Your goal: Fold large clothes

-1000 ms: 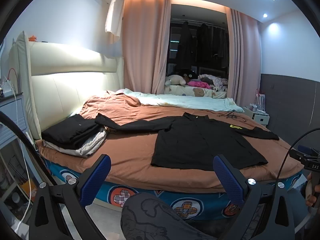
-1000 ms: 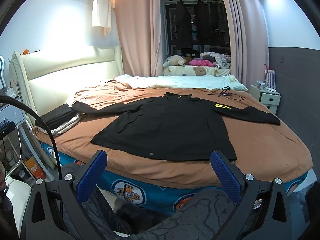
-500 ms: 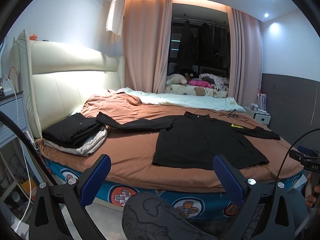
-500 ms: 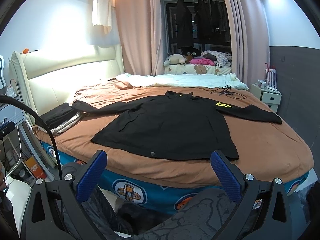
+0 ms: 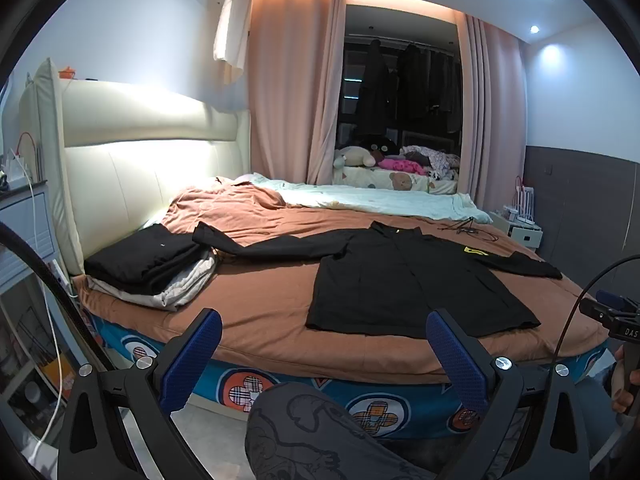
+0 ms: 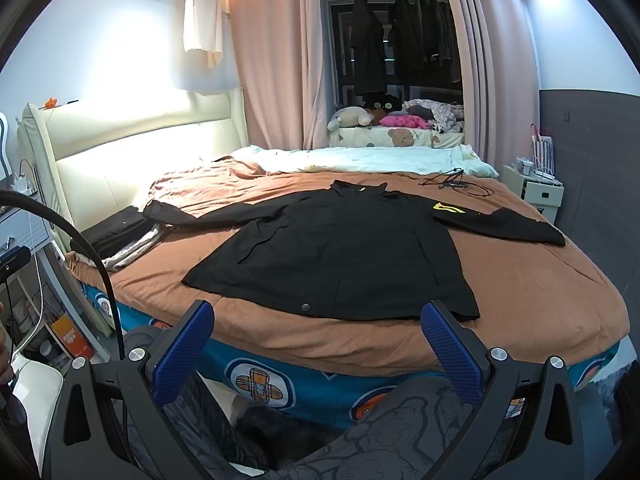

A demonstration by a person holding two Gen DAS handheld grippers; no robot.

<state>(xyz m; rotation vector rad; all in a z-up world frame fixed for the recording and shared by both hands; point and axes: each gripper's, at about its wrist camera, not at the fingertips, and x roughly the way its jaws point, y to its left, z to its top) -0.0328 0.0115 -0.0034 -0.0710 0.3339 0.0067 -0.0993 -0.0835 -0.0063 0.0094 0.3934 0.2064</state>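
A large black long-sleeved jacket [image 5: 404,280] lies spread flat on the brown bed cover [image 5: 260,304], sleeves stretched out to both sides, hem toward me. It also shows in the right wrist view [image 6: 344,256], with a yellow mark on its right sleeve. My left gripper [image 5: 324,344] is open and empty, held in front of the bed's near edge. My right gripper [image 6: 320,336] is open and empty, also short of the bed, below the jacket's hem.
A stack of folded dark and grey clothes [image 5: 148,268] lies at the bed's left by the cream headboard [image 5: 132,152]. A cable [image 6: 452,184] lies on the cover behind the jacket. A nightstand [image 6: 532,192] stands at the right. My patterned trouser knee [image 5: 320,432] is below.
Both views have shifted only slightly; the grippers stay open and the jacket has not moved.
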